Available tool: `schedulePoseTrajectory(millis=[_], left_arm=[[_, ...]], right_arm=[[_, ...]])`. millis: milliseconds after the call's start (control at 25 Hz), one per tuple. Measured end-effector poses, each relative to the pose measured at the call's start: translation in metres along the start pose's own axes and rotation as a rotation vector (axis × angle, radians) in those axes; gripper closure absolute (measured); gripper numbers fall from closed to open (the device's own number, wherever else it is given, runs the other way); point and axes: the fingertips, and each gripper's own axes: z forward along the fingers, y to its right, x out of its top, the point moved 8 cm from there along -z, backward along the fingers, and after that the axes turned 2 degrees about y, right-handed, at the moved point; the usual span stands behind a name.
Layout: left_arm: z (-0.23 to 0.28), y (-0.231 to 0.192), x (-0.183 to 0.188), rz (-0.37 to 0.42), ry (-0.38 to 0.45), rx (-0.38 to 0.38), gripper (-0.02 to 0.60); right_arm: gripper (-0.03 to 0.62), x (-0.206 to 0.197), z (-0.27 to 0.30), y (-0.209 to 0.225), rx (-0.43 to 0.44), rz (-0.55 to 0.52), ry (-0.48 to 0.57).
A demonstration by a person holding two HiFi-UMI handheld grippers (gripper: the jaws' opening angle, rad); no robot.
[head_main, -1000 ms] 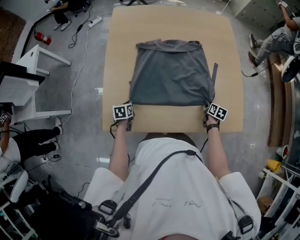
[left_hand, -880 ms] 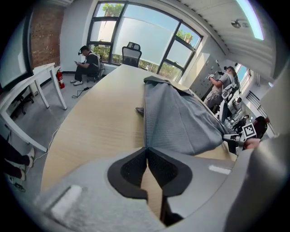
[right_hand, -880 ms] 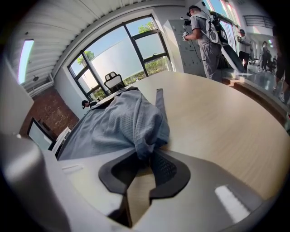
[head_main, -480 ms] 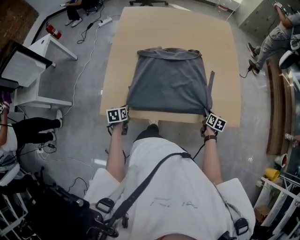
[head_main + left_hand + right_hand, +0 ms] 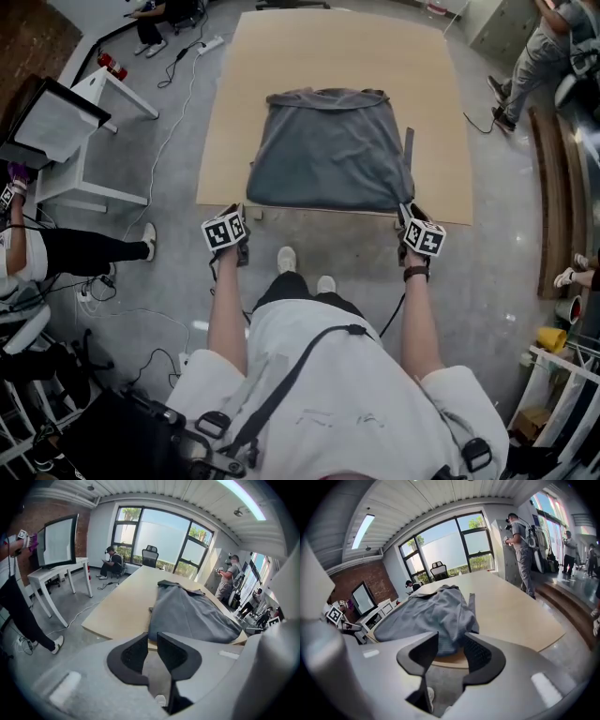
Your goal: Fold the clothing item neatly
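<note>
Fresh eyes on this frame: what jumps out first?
A rumpled grey garment lies on the near half of the tan table, reaching almost to its near edge. The left gripper and right gripper hang just off that edge, their fingers just opened, nothing between them.

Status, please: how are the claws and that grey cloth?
Left claw, right claw: just opened, both empty. Grey fabric garment lies on tan wooden table. Nothing obstructing.

A wooden table [image 5: 281, 94] bears a grey garment [image 5: 328, 155].
</note>
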Motion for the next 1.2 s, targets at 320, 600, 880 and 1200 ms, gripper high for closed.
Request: schedulePoseTrajectory(millis=[320,600,880,1200], left_arm=[[-0.053,0.065,0.036,0.194,0.148,-0.181,0.580],[-0.119,0.129,0.091,0.353,0.411,-0.361,0.580],[-0.171,0.142,0.099,0.328,0.566,-0.375,0.580],[-0.212,0.137,0.112,0.377,0.633,-0.315,0.580]], right_arm=[[0.589,0.035,-0.065,-0.099,0.164,-0.045,0.221],[0.589,0.081,-0.098,-0.217,0.343,-0.166,0.418],[0.589,0.097,-0.140,-0.283,0.464,-0.199,0.485],[0.589,0.110,-0.165,-0.311,0.296,-0.284,0.508]])
